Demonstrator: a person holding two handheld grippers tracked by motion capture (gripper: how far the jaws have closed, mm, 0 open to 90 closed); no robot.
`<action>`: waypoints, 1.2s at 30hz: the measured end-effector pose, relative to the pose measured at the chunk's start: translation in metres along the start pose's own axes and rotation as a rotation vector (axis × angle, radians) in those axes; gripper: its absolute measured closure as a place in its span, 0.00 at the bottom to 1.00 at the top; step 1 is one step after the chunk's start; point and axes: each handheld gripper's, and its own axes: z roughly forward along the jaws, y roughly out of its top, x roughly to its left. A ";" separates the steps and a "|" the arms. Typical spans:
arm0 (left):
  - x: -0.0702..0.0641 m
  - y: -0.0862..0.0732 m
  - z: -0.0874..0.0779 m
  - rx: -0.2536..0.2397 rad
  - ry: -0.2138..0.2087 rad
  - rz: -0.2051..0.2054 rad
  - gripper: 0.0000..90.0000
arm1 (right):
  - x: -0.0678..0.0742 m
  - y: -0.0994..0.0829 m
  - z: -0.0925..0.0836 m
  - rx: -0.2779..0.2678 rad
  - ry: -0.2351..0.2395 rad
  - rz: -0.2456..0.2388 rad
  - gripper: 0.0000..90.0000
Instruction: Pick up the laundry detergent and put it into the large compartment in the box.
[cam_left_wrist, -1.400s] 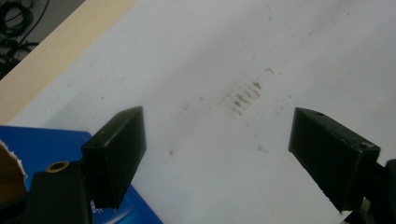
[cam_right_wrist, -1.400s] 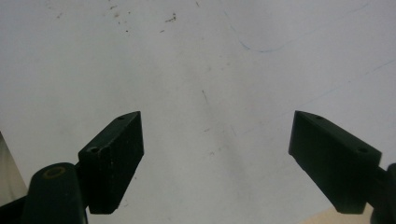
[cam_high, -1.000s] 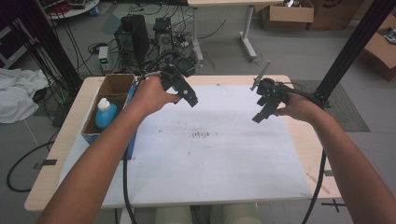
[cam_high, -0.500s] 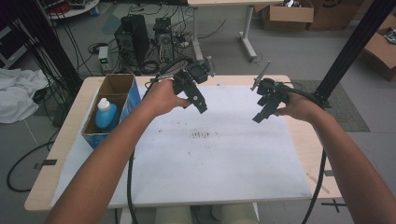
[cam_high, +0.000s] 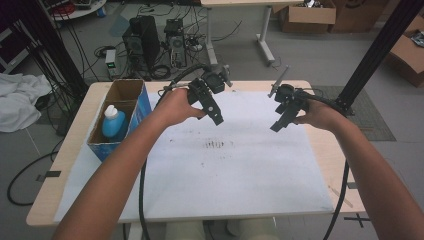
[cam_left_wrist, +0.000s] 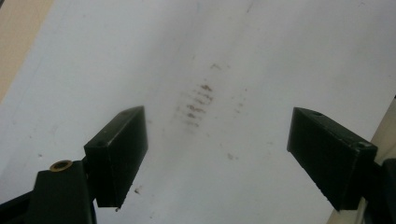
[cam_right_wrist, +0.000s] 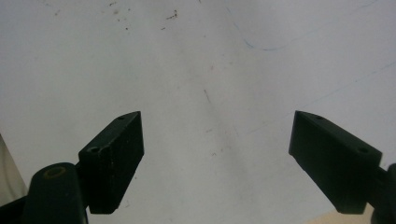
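Right now both claws hang released and empty above the white sheet (cam_high: 240, 165) on the tabletop (cam_high: 75, 150): left claw (cam_high: 216, 116), right claw (cam_high: 278, 125). Nearest them, the smudged marks (cam_high: 216, 145) lie between the two. The blue bottle (cam_high: 113, 122) sits well apart in its cardboard box (cam_high: 125, 92); reaching across could snag a trailing cable. Up close, the left claw view resolves those marks (cam_left_wrist: 196, 105) into separate rows.
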 end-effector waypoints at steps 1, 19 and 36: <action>0.000 0.000 0.000 0.000 0.000 0.000 0.23 | 0.000 0.000 0.000 0.000 0.000 -0.001 0.20; 0.001 -0.004 -0.004 -0.013 0.011 -0.012 0.24 | 0.005 -0.001 -0.003 -0.012 -0.007 -0.001 0.20; 0.004 -0.011 -0.003 -0.008 0.011 -0.037 0.24 | 0.007 -0.001 -0.001 -0.011 -0.001 -0.003 0.20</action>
